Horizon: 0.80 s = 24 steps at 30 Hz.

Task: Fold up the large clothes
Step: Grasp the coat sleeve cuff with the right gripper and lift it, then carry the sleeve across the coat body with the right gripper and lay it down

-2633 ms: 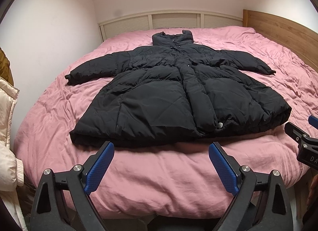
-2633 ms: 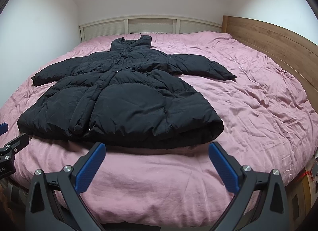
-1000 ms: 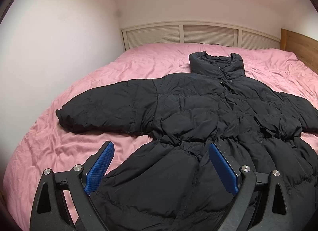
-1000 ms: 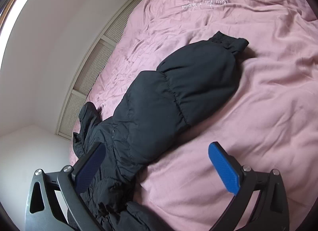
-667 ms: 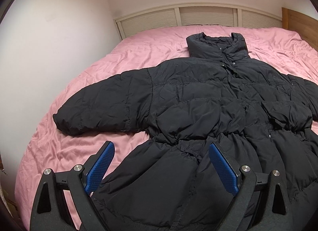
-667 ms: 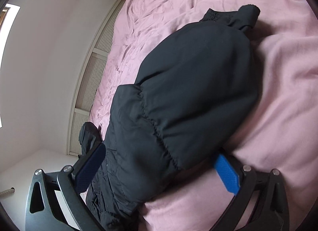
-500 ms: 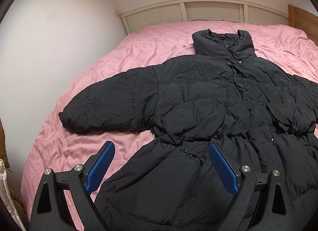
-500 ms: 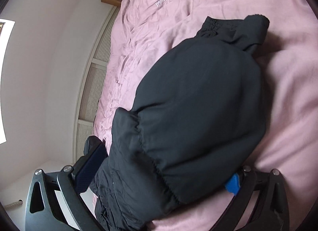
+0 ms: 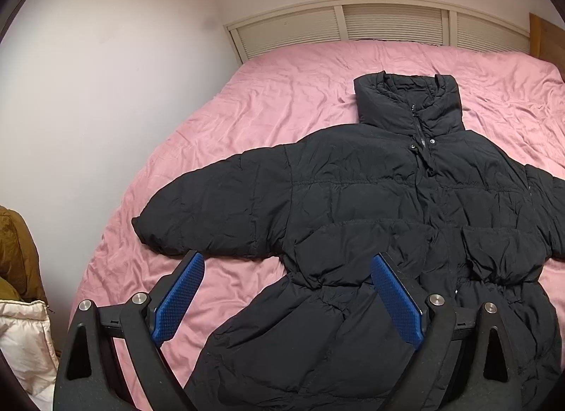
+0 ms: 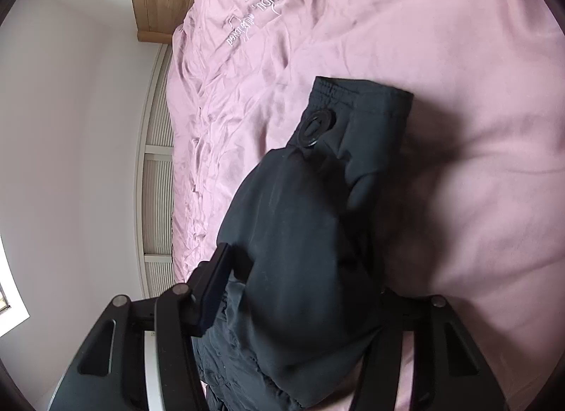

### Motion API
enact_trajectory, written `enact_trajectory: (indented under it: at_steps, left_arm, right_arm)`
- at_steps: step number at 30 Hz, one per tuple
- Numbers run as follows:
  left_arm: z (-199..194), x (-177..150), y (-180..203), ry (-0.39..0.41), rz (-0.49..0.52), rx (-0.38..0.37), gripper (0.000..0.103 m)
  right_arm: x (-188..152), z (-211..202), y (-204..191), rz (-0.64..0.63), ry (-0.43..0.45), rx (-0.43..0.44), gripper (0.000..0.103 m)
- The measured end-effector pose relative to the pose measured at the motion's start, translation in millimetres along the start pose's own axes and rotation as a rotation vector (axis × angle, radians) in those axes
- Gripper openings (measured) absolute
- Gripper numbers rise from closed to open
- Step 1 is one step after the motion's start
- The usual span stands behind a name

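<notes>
Right tongs (image 10: 300, 305) clamping coat sleeve (image 10: 317, 234), pink bedcover (image 9: 282, 93), white wall (image 9: 106, 75)

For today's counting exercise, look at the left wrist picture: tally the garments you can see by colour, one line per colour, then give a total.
Black: 1, the puffer coat spread on the pink bed
Brown: 1, a garment at the left edge
Cream: 1, a quilted garment below it, partly cut off
Total: 3
</notes>
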State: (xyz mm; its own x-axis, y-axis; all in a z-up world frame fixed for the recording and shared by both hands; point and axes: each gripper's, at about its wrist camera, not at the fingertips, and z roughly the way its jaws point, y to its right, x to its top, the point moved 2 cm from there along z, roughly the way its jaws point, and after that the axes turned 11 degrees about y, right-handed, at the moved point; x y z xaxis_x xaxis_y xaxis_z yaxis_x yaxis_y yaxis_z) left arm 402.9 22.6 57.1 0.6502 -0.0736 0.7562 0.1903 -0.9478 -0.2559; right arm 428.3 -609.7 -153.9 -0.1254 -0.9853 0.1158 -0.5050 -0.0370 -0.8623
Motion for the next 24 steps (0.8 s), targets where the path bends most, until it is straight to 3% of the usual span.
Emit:
enact_trajectory:
  at_steps: [4, 7, 14, 24]
  left_arm:
    - [-10, 14, 4, 0.001, 0.002, -0.008, 0.095]
    - [-15, 19, 2, -0.007, -0.013, -0.013, 0.095]
    - [-20, 19, -14, -0.032, -0.067, -0.043, 0.095]
    - [0, 14, -75, -0.041, -0.126, -0.084, 0.095]
  right_arm:
    - [2, -8, -7, 0.002, -0.019, 0.02, 0.029]
    - [1, -13, -23, -0.025, -0.04, 0.042, 0.022]
    - [-16, -29, -83, -0.147, -0.086, 0.068, 0.019]
    - [-109, -51, -197, -0.374, -0.176, 0.112, 0.019]
